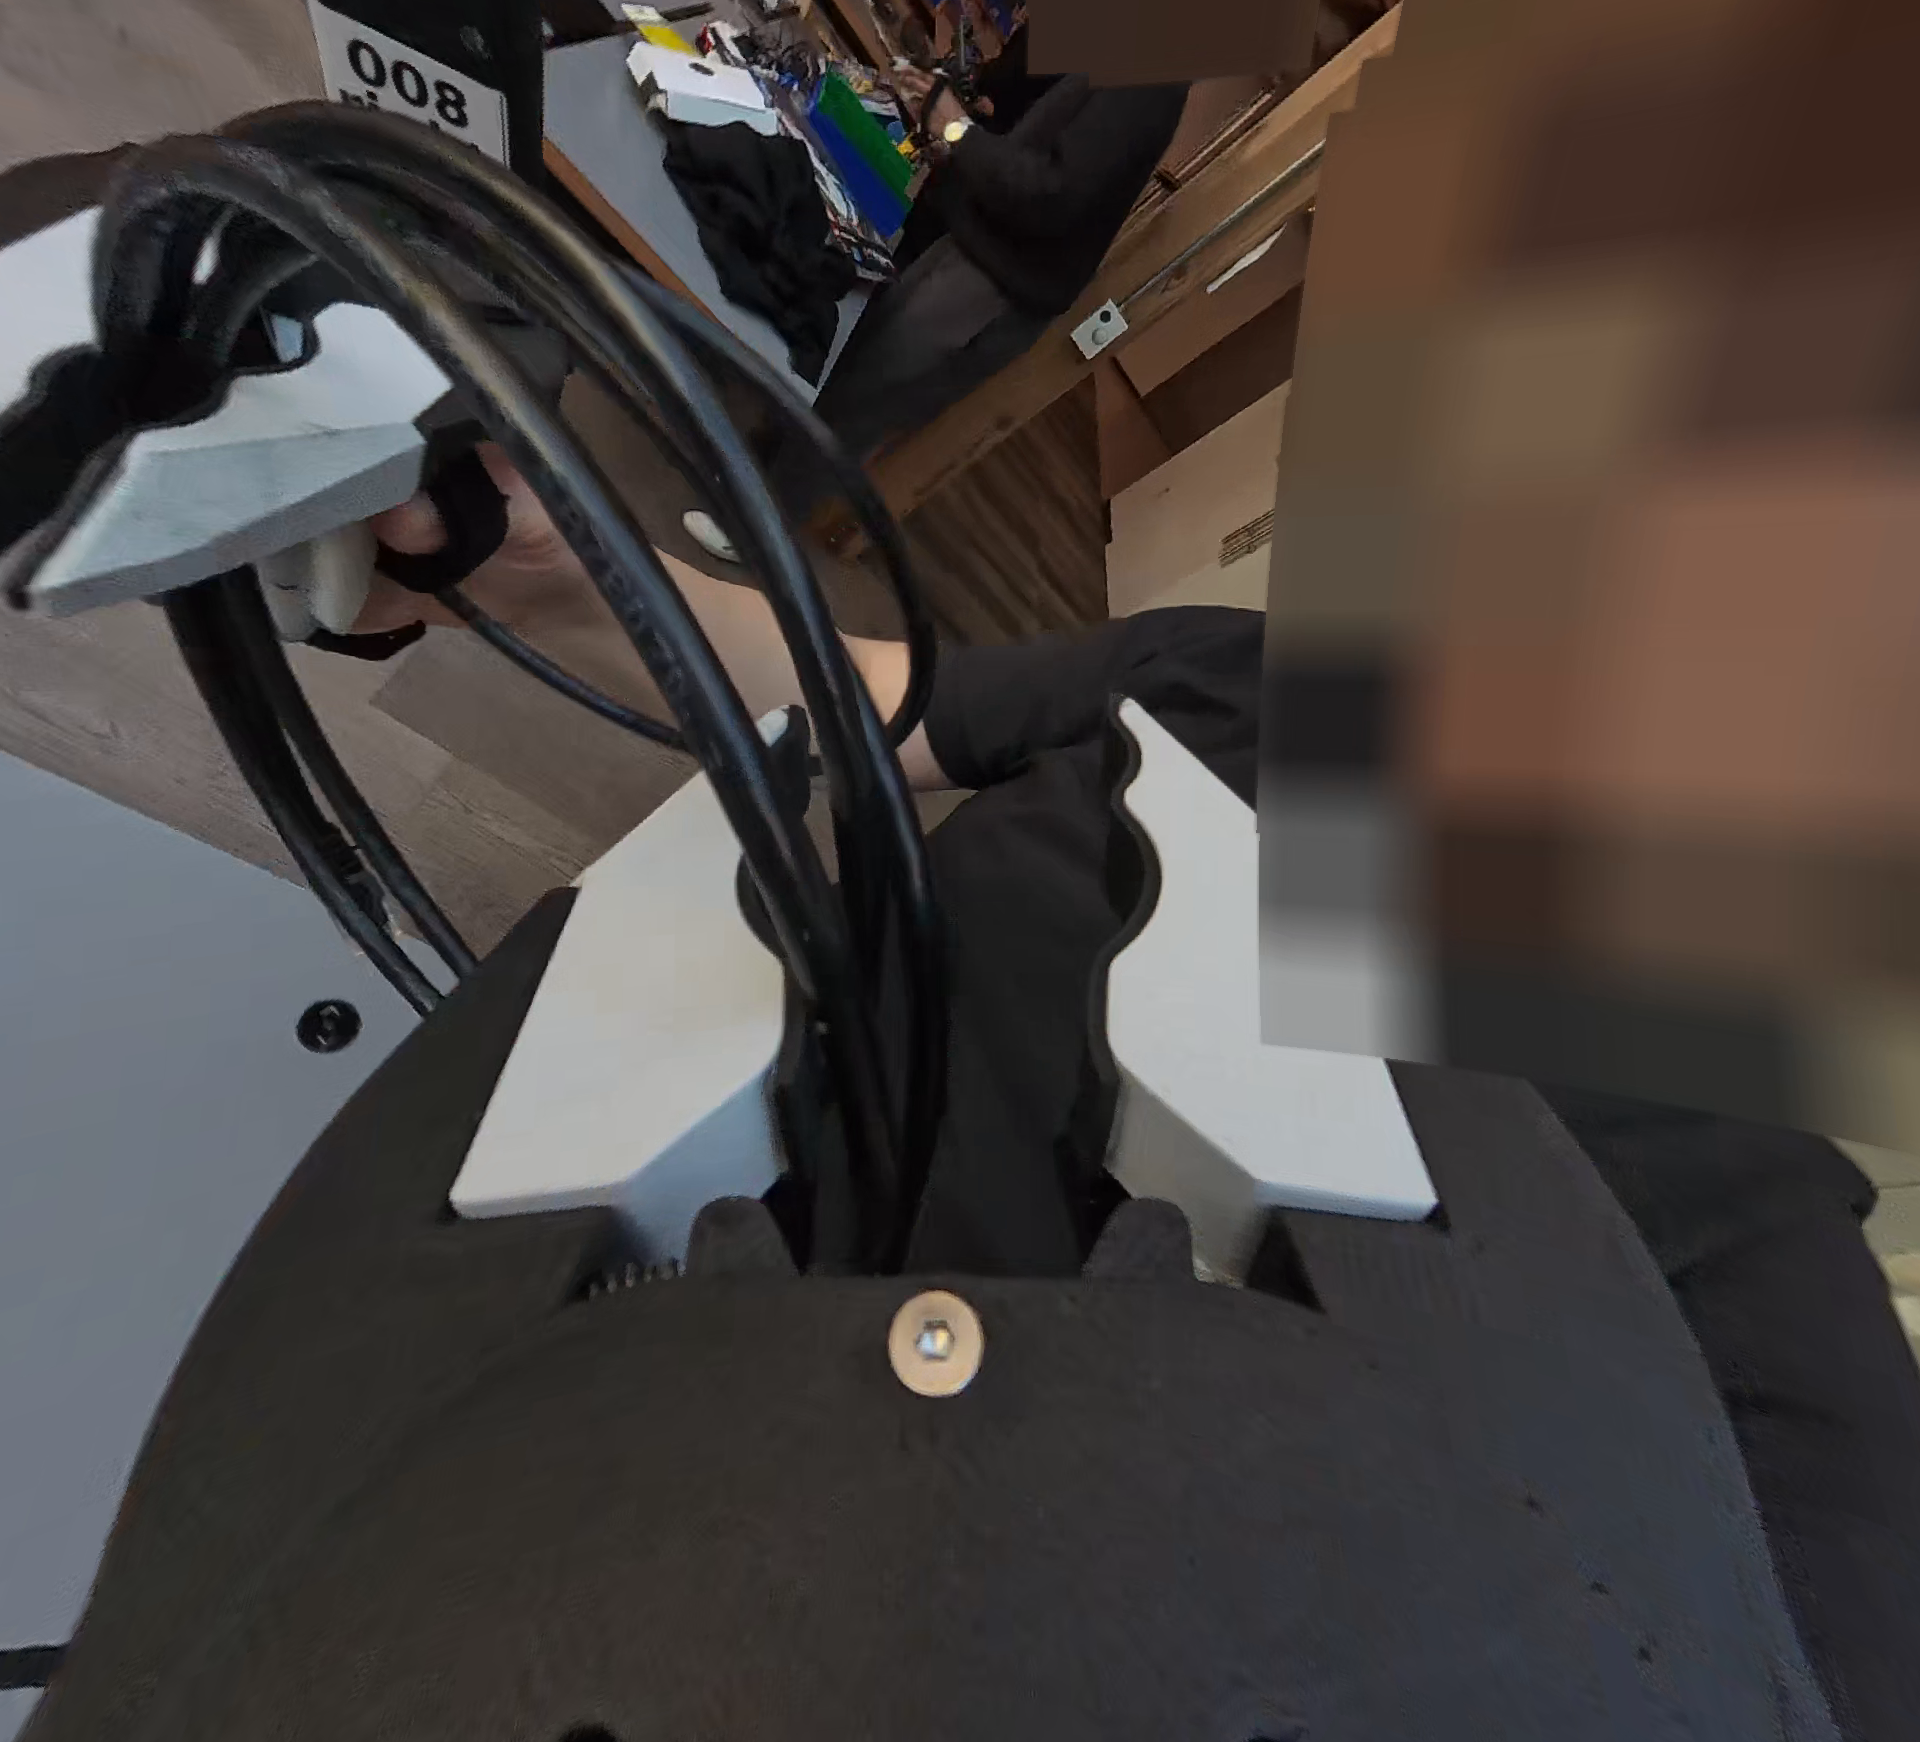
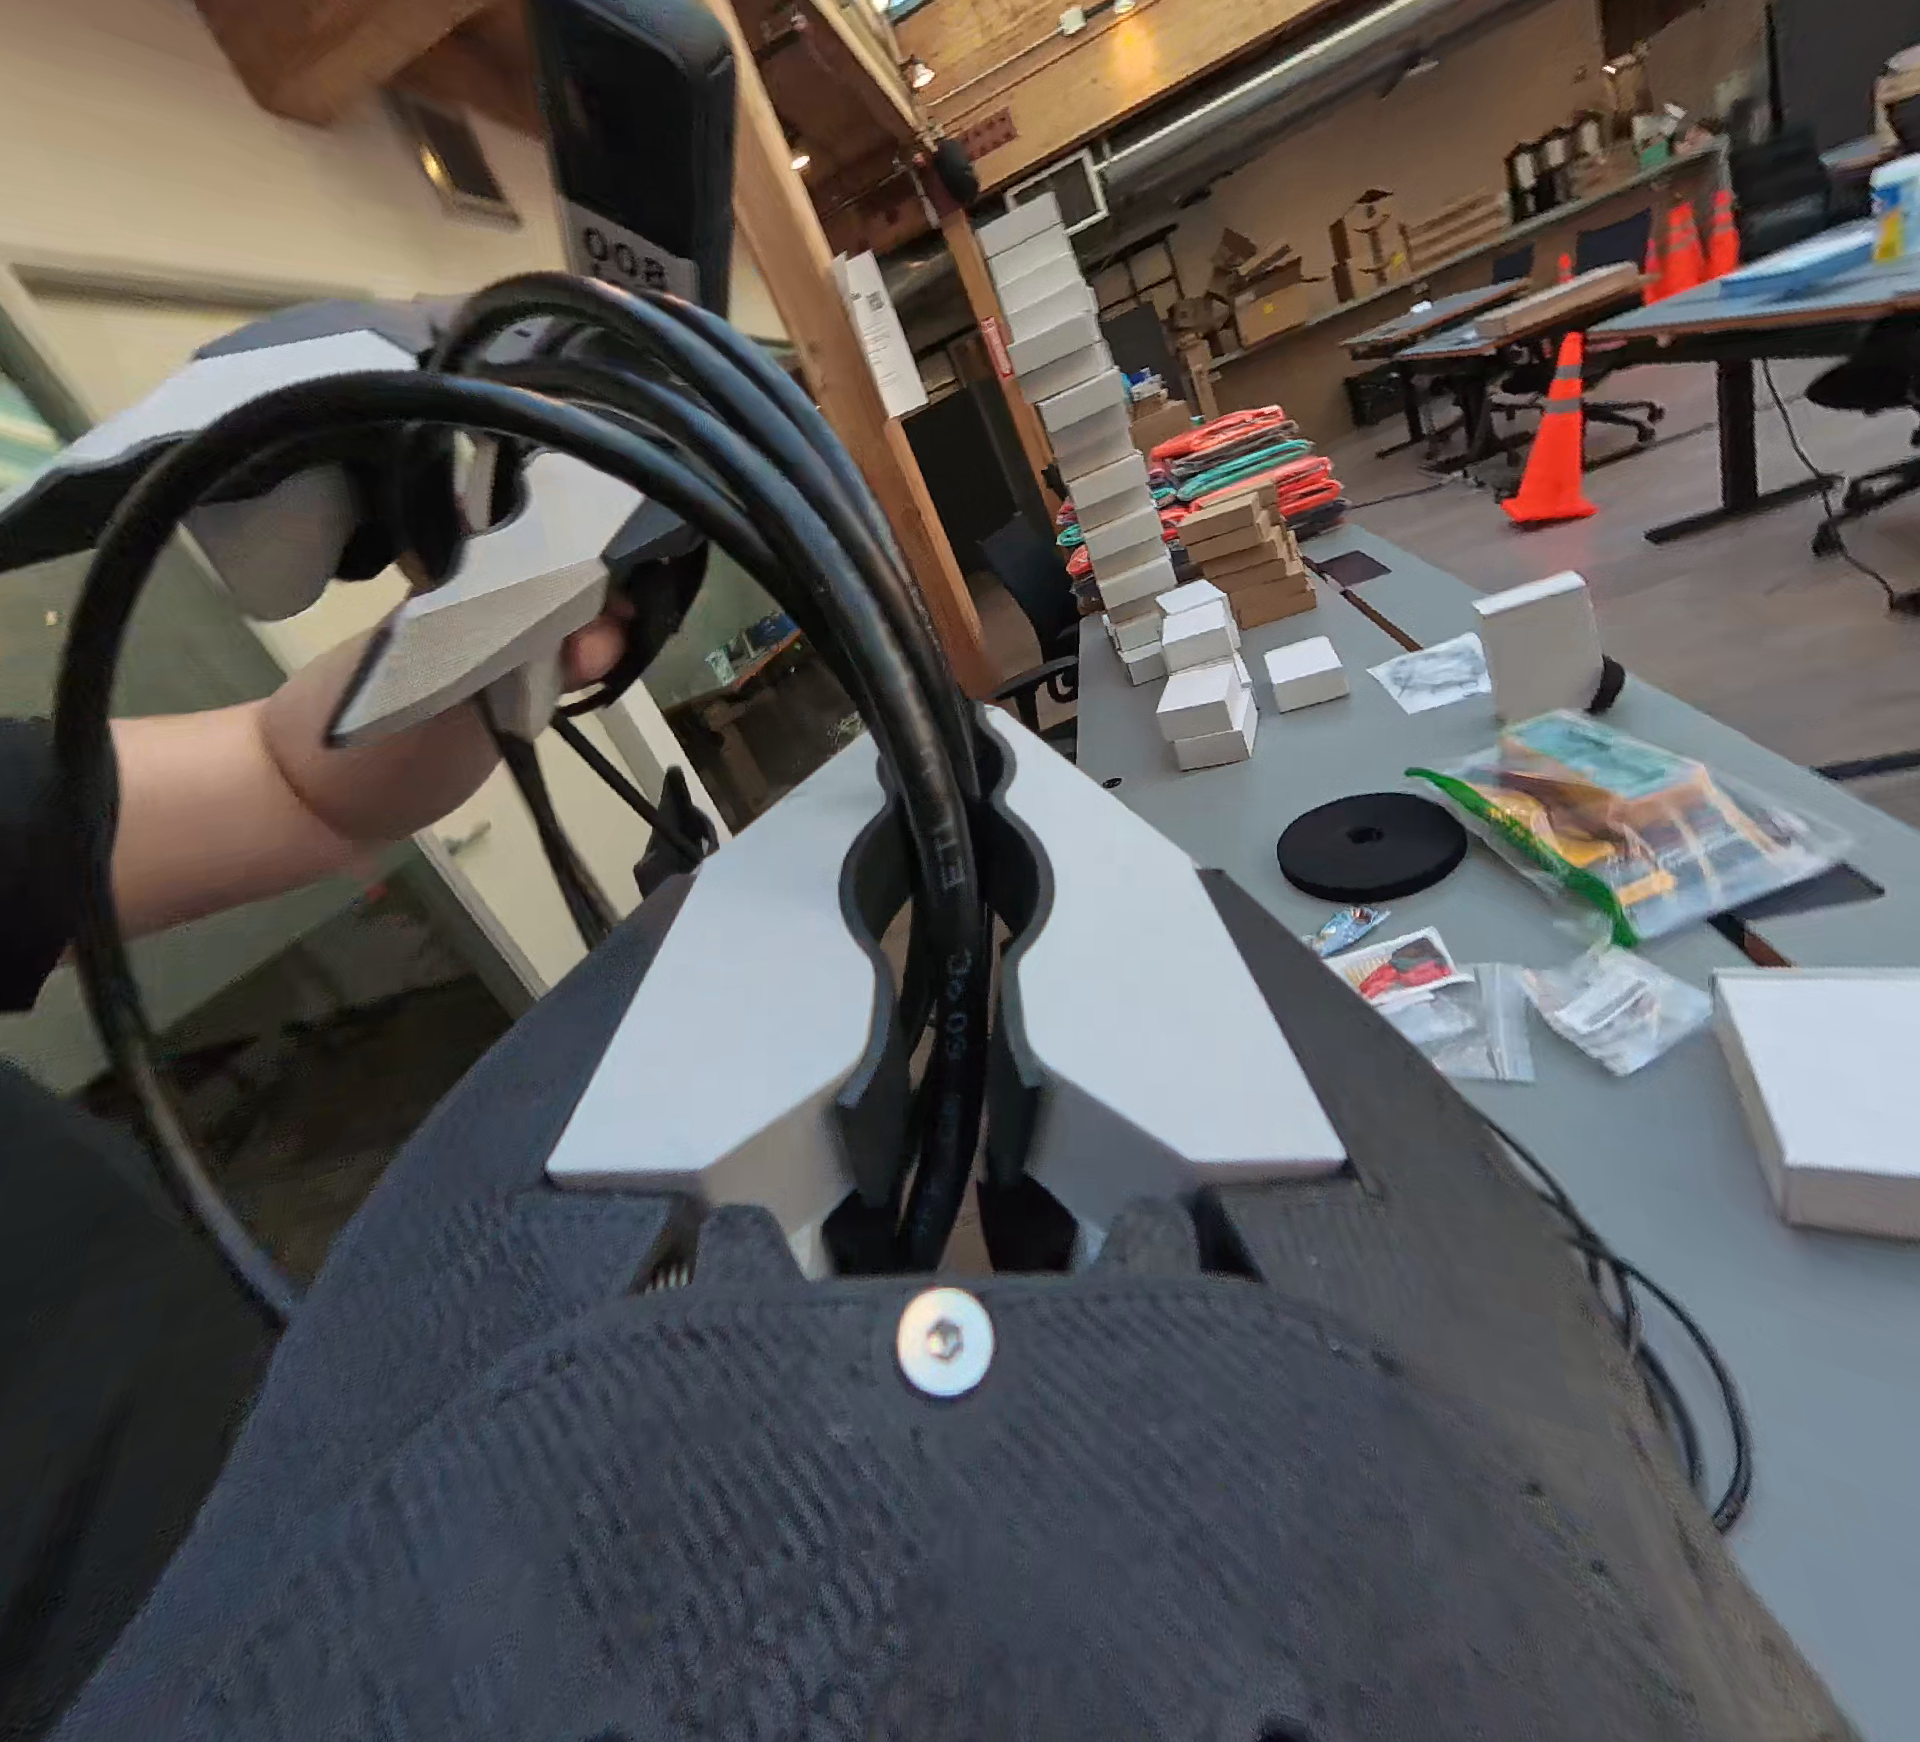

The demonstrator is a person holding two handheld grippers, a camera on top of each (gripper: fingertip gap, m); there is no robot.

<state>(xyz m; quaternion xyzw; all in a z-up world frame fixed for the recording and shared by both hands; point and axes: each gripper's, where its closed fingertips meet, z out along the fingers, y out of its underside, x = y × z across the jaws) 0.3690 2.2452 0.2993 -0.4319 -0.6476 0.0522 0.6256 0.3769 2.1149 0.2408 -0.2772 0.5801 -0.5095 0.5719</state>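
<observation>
A coiled black cable [image 1: 868,965] hangs in the air between both grippers. My left gripper [image 1: 951,726] is open: its white fingers stand wide apart, and the cable loops run through the gap against the left finger [image 1: 644,965]. My right gripper [image 2: 951,747] is shut on the cable [image 2: 951,944], the strands pinched between its grey fingers. The right gripper also shows in the left wrist view [image 1: 208,466] at the upper left, on the far side of the coil. The left gripper shows in the right wrist view [image 2: 416,549], held by a bare hand [image 2: 343,757].
A grey table [image 2: 1299,757] on the right carries small white boxes [image 2: 1205,684], a black disc [image 2: 1371,845], plastic bags [image 2: 1621,840], a flat white box [image 2: 1839,1100] and a thin black wire [image 2: 1683,1380]. An orange cone [image 2: 1555,435] stands on the floor. A person in black [image 1: 1039,206] sits at a far table.
</observation>
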